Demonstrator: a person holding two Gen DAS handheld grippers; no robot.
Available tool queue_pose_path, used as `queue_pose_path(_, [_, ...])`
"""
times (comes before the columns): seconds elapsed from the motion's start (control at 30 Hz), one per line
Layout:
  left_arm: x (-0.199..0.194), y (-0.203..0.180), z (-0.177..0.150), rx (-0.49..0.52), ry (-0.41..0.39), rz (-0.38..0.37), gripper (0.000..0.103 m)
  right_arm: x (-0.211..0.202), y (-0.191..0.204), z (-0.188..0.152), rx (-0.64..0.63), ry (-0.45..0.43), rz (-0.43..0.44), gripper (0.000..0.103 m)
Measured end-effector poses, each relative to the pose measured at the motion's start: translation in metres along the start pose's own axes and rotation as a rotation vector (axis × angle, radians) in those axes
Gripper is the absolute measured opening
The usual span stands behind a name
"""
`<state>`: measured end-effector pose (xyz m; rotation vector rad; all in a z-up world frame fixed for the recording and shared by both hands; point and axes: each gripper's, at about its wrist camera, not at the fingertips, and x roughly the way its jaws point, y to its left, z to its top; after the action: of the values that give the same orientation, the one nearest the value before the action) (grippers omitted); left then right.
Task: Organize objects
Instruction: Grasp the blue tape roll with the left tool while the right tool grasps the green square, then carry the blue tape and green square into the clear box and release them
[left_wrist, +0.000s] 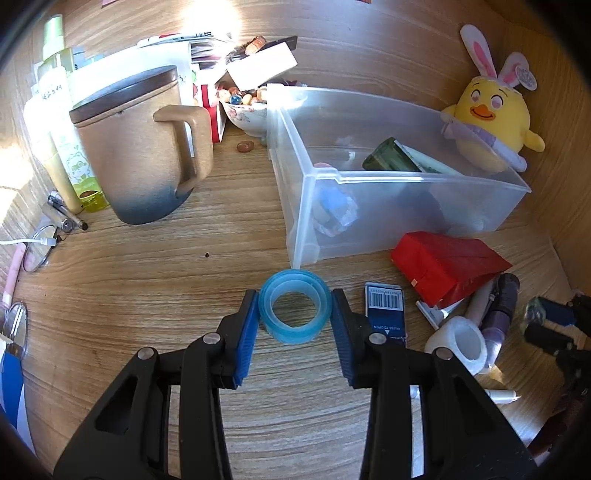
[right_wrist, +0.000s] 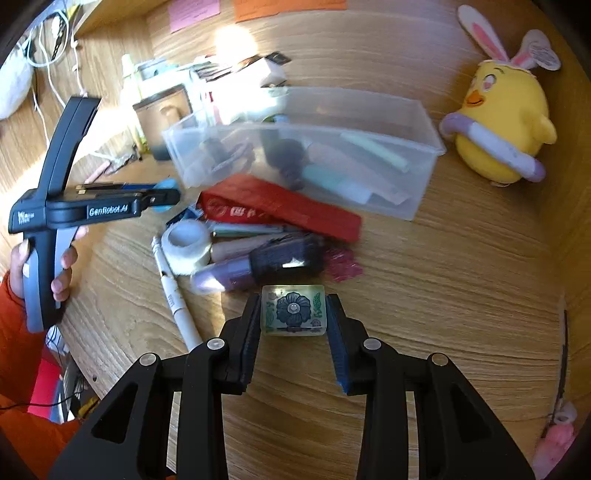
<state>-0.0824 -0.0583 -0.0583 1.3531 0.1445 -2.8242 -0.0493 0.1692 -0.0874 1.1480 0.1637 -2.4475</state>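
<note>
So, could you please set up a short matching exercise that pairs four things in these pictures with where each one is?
Things:
1. blue tape roll
2. flower tile
3. red box
4. chick plush

Places:
A. leaning at the back right of the desk
B. between the right gripper's pads
C. lying just in front of the clear bin
D. between the left gripper's pads

Pairs: 1-D, 2-B, 3-C, 4-A

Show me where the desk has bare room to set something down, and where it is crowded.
Bare wood lies between the mug and the clear bin, and right of the red box toward the plush chick. Crowded: the pile by the white tape roll and brush before the bin, and the clutter behind the mug.
</note>
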Motion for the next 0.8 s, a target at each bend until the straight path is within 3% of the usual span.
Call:
queue_pose_path(0.5, [-0.050,-0.026,0.014,0.039,-0.149,-0.054,0.038,-0.030,-0.011,0.039,0.022,-0.144,-0.008,0.031])
queue_pose_path(0.8, [-0.062,-0.041,0.034,0.047,-0.201,-0.094,0.038,-0.035,-0.007,0.076,0.020,-0.222,0.048,0.031])
